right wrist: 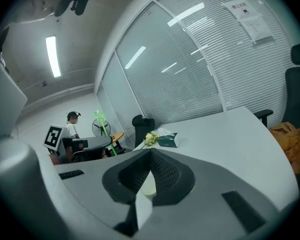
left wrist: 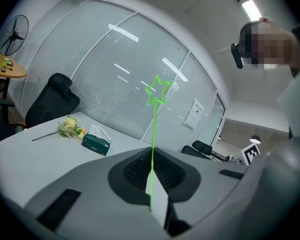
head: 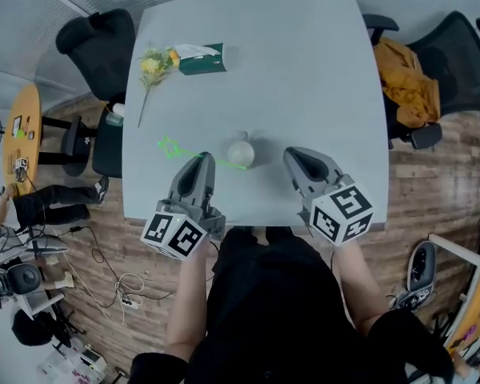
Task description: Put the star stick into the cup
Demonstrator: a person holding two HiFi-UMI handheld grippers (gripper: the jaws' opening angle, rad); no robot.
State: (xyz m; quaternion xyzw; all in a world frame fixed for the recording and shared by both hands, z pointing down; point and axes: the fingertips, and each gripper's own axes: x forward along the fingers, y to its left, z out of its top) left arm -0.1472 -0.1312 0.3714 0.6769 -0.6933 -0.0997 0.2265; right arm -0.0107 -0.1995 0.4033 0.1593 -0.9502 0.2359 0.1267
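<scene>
Pinching the star stick (left wrist: 152,134) near one end, the left gripper (head: 200,160) has its jaws pressed together on the thin green shaft. Most of the stick's length and the star head stand free beyond the tips. The stick is not yet in the cup (head: 241,152): its star sits to the left of the cup, clear of the rim. That end-on hold probably leaves enough free length to swing over the opening. The right gripper (head: 294,155) waits just right of the cup, apart from it, jaws together on nothing, likely placed to steady the cup if it shifts. The cup stands upright near the person's edge of the table (head: 304,70), within easy reach of both grippers. A green tissue box (head: 202,58) and some flowers (head: 154,64) lie well beyond the cup to its far left, out of the working path. No brand can be read on the box. A sheet (left wrist: 195,113) on the wall behind carries print too small to read, and the marker cubes (head: 174,234) show only black-and-white patterns.
</scene>
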